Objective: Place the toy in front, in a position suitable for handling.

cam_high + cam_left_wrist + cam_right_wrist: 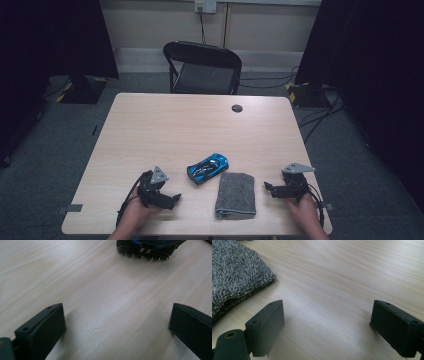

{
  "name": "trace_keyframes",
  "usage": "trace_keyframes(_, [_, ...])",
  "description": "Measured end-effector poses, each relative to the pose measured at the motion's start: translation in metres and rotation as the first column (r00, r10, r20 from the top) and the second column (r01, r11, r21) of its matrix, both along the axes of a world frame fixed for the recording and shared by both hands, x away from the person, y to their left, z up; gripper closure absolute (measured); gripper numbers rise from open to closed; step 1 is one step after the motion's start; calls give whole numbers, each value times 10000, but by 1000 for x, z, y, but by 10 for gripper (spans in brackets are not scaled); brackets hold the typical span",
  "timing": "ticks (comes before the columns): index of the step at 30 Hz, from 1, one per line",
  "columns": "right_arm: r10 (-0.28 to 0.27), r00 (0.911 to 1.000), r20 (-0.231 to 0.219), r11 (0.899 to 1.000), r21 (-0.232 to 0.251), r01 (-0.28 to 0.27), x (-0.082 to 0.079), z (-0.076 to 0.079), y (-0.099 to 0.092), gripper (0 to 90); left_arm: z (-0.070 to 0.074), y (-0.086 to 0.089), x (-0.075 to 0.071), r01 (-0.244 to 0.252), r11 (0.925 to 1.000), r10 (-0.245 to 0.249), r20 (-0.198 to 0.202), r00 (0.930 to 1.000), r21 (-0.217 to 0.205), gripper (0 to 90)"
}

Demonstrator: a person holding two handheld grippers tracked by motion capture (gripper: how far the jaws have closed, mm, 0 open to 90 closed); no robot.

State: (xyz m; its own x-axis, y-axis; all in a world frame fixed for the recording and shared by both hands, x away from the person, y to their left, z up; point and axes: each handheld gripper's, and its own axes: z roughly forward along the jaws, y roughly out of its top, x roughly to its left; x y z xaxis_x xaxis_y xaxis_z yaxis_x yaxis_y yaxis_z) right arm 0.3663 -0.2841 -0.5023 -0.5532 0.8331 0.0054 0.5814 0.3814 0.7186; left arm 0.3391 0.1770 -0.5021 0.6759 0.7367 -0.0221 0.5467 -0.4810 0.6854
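Toy car point(208, 168), one in number, blue and black, lies on the table point(165, 125) ahead of the left gripper point(172, 201), apart from it. In the left gripper view its dark rear point(147, 250) sits beyond the jaws, cut off by the top edge; two small white marks resembling "88" show there, and no other writing can be read. One grey cloth point(235, 194), folded, lies just beside the car, between the two grippers. In the right gripper view the cloth point(234, 275) sits ahead of and outside one jaw, cut off at the frame edge. Left gripper: jaws wide apart, bare tabletop between them, nothing held. Right gripper point(267, 188): jaws likewise wide apart, nothing held. One black folding chair point(202, 67) stands behind the table. One dark round grommet point(237, 108) sits near the far edge.
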Motion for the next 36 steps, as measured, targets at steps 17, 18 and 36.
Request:
trace_keyframes(17, [91,10000,24,10000,10,-91,-1,0,-1,112,11,7,8,-134,9995,110,-863,9962,-275,154])
trace_keyframes(18, [101,9999,24,9999,5,-101,-1,0,-2,112,11,6,9,-144,9994,114,-922,9957,-317,155])
trace_keyframes(36, [96,10000,8,10000,10,-96,-2,0,-2,112,39,-13,34,794,9952,-871,-1463,9854,-574,175])
